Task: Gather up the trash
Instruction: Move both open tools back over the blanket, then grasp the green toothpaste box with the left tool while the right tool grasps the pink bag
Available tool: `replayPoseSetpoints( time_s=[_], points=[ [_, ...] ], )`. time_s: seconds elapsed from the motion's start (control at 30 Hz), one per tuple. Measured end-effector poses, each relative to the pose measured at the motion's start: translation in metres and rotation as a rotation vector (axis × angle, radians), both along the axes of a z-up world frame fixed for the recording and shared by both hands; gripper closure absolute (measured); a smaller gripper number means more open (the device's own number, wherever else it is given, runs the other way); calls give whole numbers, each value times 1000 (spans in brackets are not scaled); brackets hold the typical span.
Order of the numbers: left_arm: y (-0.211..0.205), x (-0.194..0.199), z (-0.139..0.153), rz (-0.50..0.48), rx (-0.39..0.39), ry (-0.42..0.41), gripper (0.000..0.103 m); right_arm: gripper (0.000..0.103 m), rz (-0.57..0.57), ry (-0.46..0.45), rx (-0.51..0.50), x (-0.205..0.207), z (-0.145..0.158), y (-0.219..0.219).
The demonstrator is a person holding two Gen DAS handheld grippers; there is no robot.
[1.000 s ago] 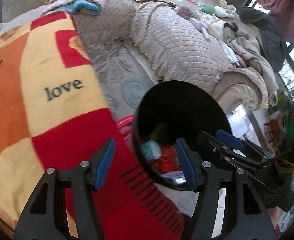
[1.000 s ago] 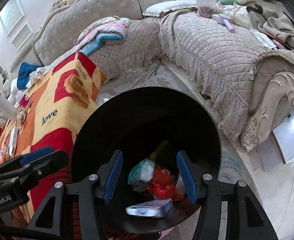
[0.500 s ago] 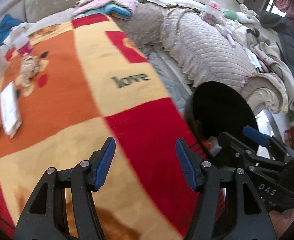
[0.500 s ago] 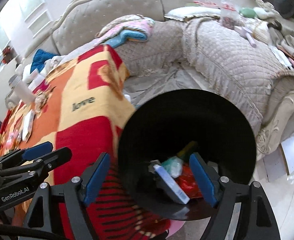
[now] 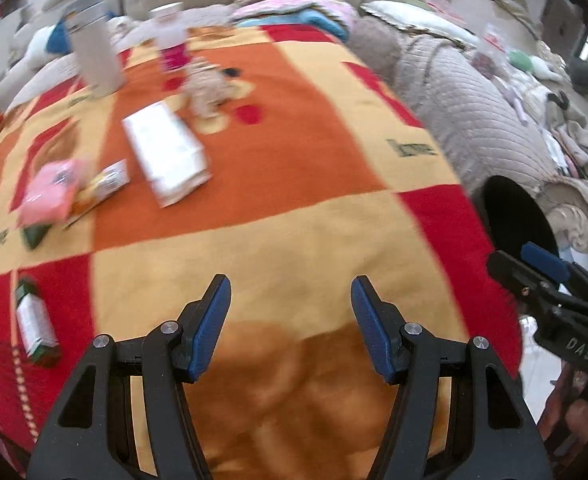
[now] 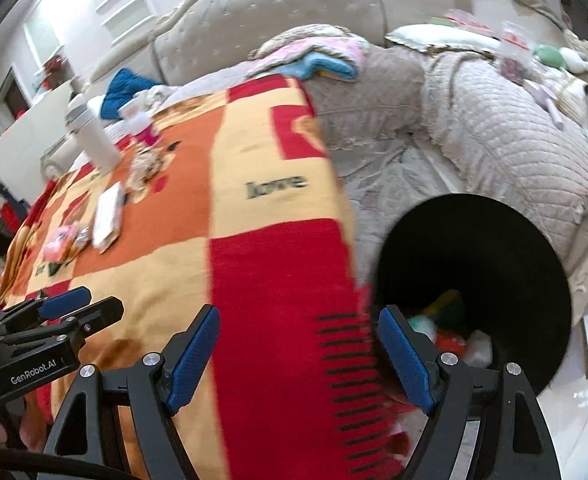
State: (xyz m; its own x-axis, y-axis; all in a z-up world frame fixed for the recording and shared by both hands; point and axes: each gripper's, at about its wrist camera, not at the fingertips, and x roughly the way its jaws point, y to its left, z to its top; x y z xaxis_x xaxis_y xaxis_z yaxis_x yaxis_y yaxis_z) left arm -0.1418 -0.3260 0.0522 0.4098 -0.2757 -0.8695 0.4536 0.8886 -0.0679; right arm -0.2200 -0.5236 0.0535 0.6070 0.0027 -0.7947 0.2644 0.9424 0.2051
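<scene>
Trash is partly collected: the black bin (image 6: pixel 473 292), on the floor at about 4 o'clock in the right wrist view, just beside the blanket's (image 6: pixel 262 248) red edge, already holds several pieces, among them something red (image 6: pixel 449 338), something pale green (image 6: pixel 417 323) and a white scrap (image 6: pixel 479 348). More is left on the blanket-covered counter. In the left wrist view a pink packet (image 5: pixel 52 192) and a small printed wrapper (image 5: pixel 102 186) lie touching at about 9 o'clock, a white box (image 5: pixel 168 152) sits just beside them toward 10 o'clock, and a green-and-white carton (image 5: pixel 36 324) lies alone at about 8 o'clock, well apart from the rest. A tall white flask (image 5: pixel 94 56) and a small bottle with a pink label (image 5: pixel 172 40) stand upright at 11 o'clock; whether they count as trash I cannot tell. Blur hides finer detail.

The left gripper (image 5: pixel 286 320) hangs over bare blanket, jaws apart with nothing between them. The right gripper (image 6: pixel 297 356) is also spread and empty, over the blanket's fringe, one finger near the bin's rim.

By my reckoning the job is around the middle: at least four loose pieces remain, all far from the bin, so each needs a pick at the 9 o'clock side and a carry back across the blanket. The flat wrapper may be awkward to pinch off the soft pile.
</scene>
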Motion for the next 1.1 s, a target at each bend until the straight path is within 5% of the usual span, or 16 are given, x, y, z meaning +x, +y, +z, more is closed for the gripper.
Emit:
replayPoseSetpoints(
  time_s=[0.63, 1.1],
  points=[
    [192, 29, 0, 382, -8, 30, 42, 23, 291, 25, 4, 55, -5, 128],
    [198, 56, -24, 374, -108, 74, 42, 23, 393, 41, 9, 97, -7, 181]
  ],
)
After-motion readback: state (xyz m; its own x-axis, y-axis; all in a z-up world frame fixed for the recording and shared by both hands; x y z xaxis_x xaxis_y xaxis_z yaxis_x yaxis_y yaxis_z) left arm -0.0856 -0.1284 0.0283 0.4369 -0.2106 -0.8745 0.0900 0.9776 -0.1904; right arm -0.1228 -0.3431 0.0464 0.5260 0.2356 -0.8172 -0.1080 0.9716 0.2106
